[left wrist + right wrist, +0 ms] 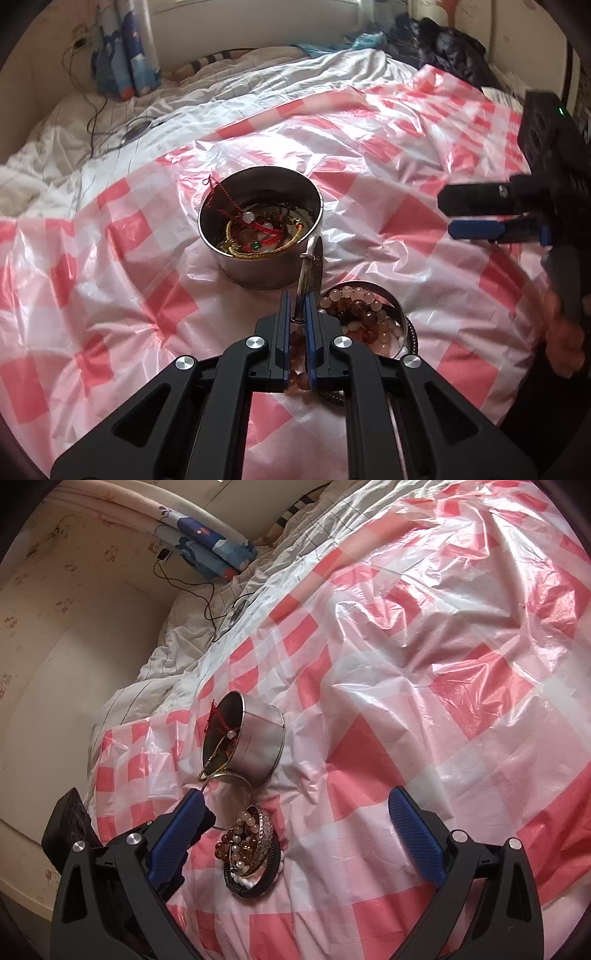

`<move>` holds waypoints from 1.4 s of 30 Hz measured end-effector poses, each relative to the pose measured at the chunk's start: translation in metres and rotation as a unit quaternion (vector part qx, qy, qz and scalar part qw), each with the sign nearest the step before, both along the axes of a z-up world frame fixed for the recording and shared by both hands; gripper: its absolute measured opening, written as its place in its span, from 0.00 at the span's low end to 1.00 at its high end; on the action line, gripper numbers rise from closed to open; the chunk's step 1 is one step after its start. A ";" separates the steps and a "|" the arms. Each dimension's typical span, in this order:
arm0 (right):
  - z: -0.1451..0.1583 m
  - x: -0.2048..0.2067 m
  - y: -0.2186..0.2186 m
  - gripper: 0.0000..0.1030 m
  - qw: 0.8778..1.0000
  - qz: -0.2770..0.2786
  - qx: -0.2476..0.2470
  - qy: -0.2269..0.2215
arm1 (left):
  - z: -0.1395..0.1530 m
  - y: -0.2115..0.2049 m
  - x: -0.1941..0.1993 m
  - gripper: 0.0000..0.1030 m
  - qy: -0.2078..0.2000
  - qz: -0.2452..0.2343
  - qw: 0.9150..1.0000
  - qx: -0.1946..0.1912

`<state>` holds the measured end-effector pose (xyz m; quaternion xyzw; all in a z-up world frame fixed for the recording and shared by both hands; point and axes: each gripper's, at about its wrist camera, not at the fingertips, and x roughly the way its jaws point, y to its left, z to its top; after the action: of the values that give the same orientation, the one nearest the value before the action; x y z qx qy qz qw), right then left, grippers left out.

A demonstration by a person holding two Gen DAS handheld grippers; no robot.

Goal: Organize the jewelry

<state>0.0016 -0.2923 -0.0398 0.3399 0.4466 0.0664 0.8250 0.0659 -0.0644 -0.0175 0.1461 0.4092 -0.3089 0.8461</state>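
Note:
A round metal tin [260, 225] stands on the checked plastic sheet and holds red cords, gold chains and beads. It also shows in the right wrist view [255, 738]. My left gripper [298, 301] is shut on a silver bangle [309, 264], held upright on edge against the tin's near rim. The bangle shows as a thin ring in the right wrist view [236, 781]. Below it lies a pile of bead bracelets [365, 321], also in the right wrist view [247, 845]. My right gripper [295, 812] is open and empty, above the sheet right of the pile; it appears at the right of the left wrist view [469, 218].
The red-and-white checked plastic sheet [424, 664] covers a bed with white bedding [74, 147]. A black cable [207, 598] and a blue patterned pillow [122, 62] lie at the far side. Dark clothing [443, 44] is heaped at the far right.

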 end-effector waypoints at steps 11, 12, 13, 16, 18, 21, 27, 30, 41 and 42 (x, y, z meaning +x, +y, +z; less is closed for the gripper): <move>-0.010 0.015 0.073 0.93 0.984 0.172 0.043 0.015 | -0.004 0.049 0.033 0.06 0.089 0.083 0.984 -0.133; -0.014 0.017 0.073 0.92 0.983 0.174 0.049 0.022 | -0.004 0.050 0.034 0.06 0.092 0.085 0.983 -0.136; -0.017 0.020 0.073 0.92 0.983 0.175 0.057 0.029 | -0.004 0.049 0.034 0.06 0.093 0.086 0.982 -0.137; -0.026 0.024 0.067 0.90 0.981 0.172 0.075 0.044 | -0.004 0.050 0.034 0.06 0.095 0.089 0.982 -0.139; -0.031 0.026 0.061 0.71 0.982 0.160 0.083 0.053 | -0.003 0.051 0.035 0.06 0.095 0.091 0.981 -0.141; -0.042 0.028 0.047 0.39 0.982 0.139 0.110 0.072 | -0.002 0.053 0.036 0.06 0.095 0.094 0.981 -0.142; -0.040 0.027 0.043 0.15 0.982 0.135 0.120 0.058 | -0.003 0.053 0.037 0.06 0.095 0.099 0.981 -0.138; -0.038 0.028 0.044 0.15 0.982 0.139 0.113 0.057 | -0.004 0.053 0.038 0.06 0.096 0.100 0.981 -0.137; -0.035 0.031 0.039 0.56 0.986 0.110 0.114 0.052 | -0.006 0.052 0.038 0.06 0.098 0.103 0.981 -0.134; -0.037 0.032 0.038 0.56 0.986 0.109 0.114 0.055 | -0.006 0.052 0.038 0.06 0.098 0.103 0.981 -0.134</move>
<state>0.0335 -0.2538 -0.0767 0.3840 0.5151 0.1880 0.7429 0.1038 -0.0119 -0.0236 -0.0424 0.4576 -0.2853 0.8411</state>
